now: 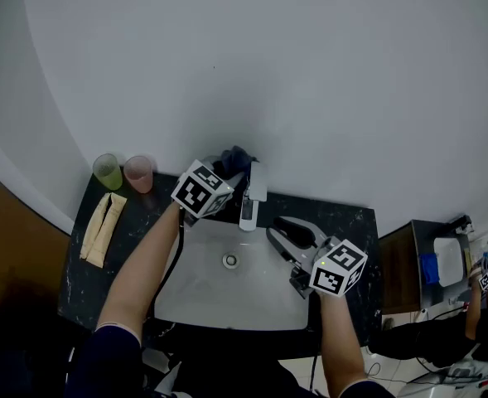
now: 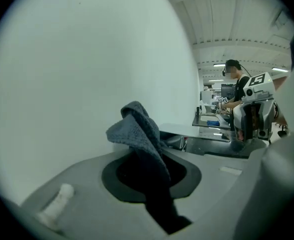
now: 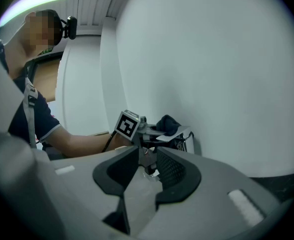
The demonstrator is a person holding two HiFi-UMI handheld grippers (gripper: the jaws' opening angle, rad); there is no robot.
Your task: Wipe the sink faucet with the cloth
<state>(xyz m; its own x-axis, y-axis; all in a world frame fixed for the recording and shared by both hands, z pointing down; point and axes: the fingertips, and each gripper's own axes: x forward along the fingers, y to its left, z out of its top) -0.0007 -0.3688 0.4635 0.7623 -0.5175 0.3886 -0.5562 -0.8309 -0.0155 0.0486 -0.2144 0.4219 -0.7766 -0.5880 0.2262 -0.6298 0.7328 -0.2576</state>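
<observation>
Cloth [image 2: 139, 131], dark grey and loosely bunched, is clamped in the left gripper [image 2: 150, 173]. Its jaws are clenched on the lower folds, and the rest of the cloth stands up past the tips in a crumpled peak. In the head view this bundle sits just behind and left of the faucet [image 1: 253, 192], close to the pale wall [image 1: 293, 73]. The left gripper's marker cube is just left of the faucet body. Whether the cloth actually touches the faucet cannot be told from any view.

The right gripper [image 3: 146, 161] holds nothing. Its jaws stand partly apart with a clear gap between the pads. It points across the basin toward the faucet from the right and a little in front of it, well apart from it.

The faucet is a silver fitting with a flat lever on top. It stands at the back rim of the white sink [image 1: 260, 298], with its spout reaching out over the basin. The drain [image 1: 230, 260] lies in front of the faucet, in the middle of the basin.

The sink is set into a dark speckled surface [image 1: 347, 220]. Left of the faucet, against the wall, stand a green cup [image 1: 107, 171] and a pink cup [image 1: 138, 172] side by side. In front of the cups lies a folded beige towel [image 1: 103, 219]. Far to the right of the faucet, beyond the surface, another person [image 1: 475, 305] is at a separate workstation.
</observation>
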